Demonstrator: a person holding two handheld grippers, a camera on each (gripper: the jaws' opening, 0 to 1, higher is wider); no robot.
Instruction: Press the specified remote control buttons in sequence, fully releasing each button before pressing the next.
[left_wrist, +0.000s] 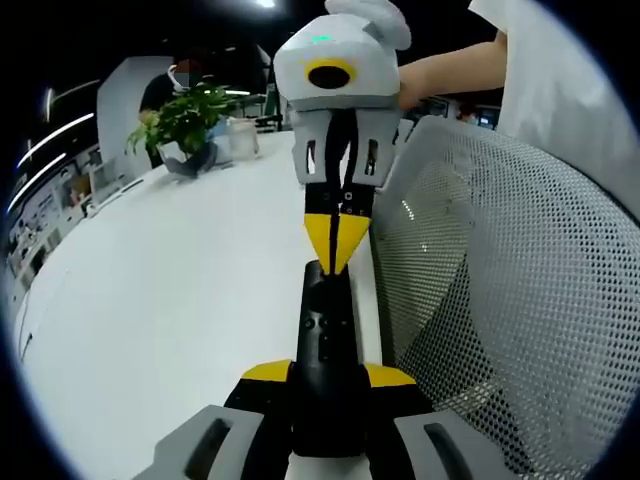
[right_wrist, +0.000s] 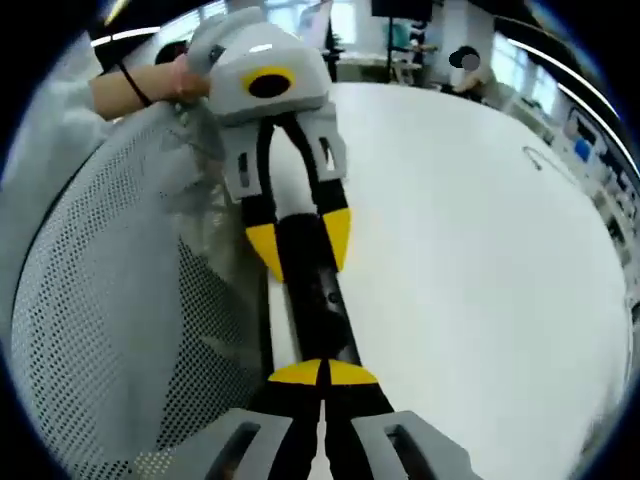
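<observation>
A slim black remote control (left_wrist: 325, 335) lies lengthwise over the white table (left_wrist: 170, 300), near its edge. My left gripper (left_wrist: 328, 374) is shut on the remote's near end, one yellow-tipped jaw on each side. The right gripper (left_wrist: 335, 245) comes in from the far side with its yellow tips pressed together, pointing down at the remote's far end. In the right gripper view, my right gripper (right_wrist: 322, 372) is shut, with its joined tips resting on the remote (right_wrist: 312, 285). Beyond them, the left gripper (right_wrist: 300, 240) clamps the remote's other end.
A grey mesh chair back (left_wrist: 500, 300) stands right against the table edge beside the remote; it appears again as the chair back (right_wrist: 110, 300). A potted plant (left_wrist: 185, 120) sits at the far end. A person's hand (right_wrist: 175, 75) holds the left gripper.
</observation>
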